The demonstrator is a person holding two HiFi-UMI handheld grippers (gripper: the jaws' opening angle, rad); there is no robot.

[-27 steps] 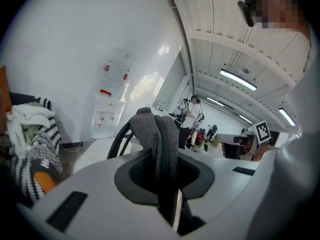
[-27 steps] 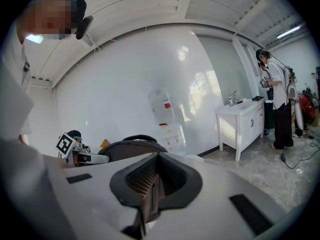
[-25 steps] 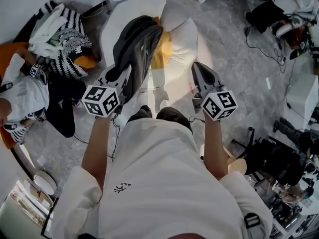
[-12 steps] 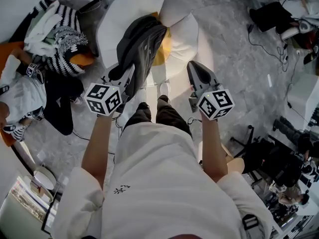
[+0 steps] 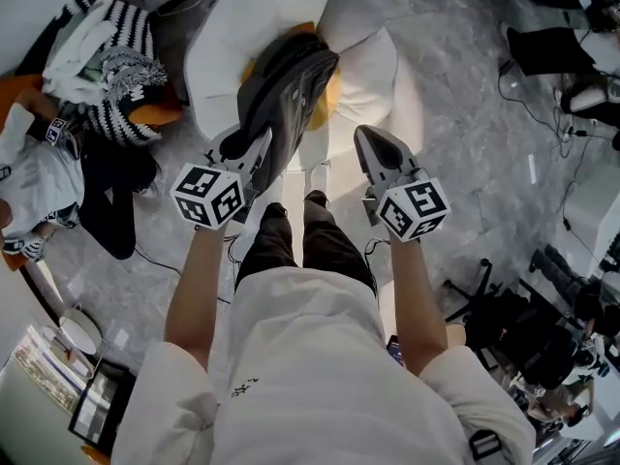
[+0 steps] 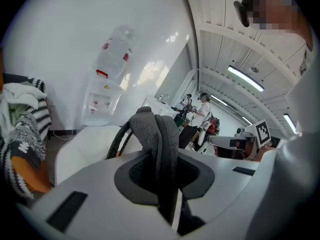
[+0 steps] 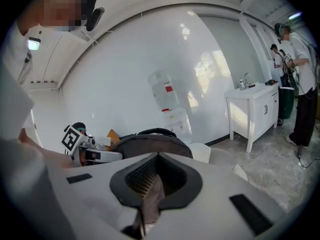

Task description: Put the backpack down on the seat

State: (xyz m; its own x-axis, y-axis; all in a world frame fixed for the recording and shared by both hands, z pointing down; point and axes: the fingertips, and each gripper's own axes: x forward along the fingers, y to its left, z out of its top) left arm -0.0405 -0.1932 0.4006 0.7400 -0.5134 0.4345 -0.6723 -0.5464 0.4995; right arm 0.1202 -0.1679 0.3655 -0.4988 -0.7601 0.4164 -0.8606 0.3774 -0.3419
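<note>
Now the person stands closer to the white seat [image 5: 232,37] than a second ago, and the backpack [image 5: 281,85] hangs further over it, above the yellow cushion [image 5: 331,100]. The backpack is dark grey and slumped lengthwise. Its grey strap [image 6: 159,144] is clenched in the left tool [image 5: 260,148]. The right tool [image 5: 368,139] is clenched on nothing, apart from the backpack.

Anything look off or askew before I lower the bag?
Nothing damaged or spilled. The backpack hangs lopsided from one strap pinched in the left gripper, over the white seat. A heap of clothes lies beside the seat.
</note>
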